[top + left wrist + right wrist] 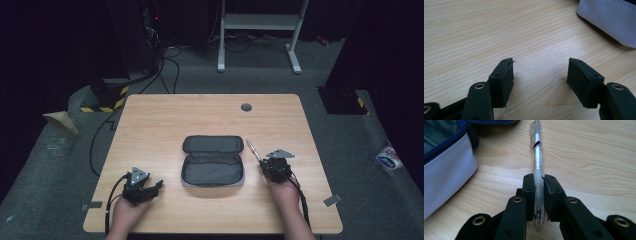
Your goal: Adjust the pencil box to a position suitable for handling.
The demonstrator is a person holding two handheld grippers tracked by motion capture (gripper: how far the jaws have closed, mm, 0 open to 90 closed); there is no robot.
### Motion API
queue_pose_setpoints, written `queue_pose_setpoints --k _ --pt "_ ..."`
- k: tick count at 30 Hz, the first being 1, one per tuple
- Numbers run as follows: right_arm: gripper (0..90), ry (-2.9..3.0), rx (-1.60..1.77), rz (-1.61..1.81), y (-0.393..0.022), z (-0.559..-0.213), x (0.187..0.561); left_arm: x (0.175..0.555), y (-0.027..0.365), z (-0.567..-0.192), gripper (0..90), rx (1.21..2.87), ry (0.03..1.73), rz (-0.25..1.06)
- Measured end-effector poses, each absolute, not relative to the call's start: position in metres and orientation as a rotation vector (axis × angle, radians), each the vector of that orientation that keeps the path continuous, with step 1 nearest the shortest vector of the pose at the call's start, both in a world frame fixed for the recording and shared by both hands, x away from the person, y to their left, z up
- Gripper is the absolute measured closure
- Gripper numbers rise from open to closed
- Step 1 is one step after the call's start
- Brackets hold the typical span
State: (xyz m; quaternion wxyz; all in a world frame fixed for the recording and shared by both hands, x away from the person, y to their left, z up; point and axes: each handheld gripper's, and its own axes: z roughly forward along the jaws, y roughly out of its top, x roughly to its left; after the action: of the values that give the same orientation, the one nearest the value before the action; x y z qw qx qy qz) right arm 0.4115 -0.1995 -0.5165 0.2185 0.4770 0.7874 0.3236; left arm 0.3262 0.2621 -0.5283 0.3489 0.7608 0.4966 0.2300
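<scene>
Right gripper view: my right gripper [539, 185] pinches pen [537, 160] near its end, could pivot or slip; left gripper [540, 72] wide, empty.

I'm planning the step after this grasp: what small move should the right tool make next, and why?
Probably lift the pen a little and carry it toward the open case. The right tool is already shut on the pen's grip end, the case lies unzipped just beside it, and the left tool rests open, holding nothing.
</scene>
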Motion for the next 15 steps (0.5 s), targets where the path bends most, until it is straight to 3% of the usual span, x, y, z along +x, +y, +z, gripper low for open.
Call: queue_pose_setpoints --k 15 --pt "77.9 2.192 1.34 0.891 -0.228 -0.517 0.362 0.332 0.26 -0.528 37.7 1.985 1.272 0.59"
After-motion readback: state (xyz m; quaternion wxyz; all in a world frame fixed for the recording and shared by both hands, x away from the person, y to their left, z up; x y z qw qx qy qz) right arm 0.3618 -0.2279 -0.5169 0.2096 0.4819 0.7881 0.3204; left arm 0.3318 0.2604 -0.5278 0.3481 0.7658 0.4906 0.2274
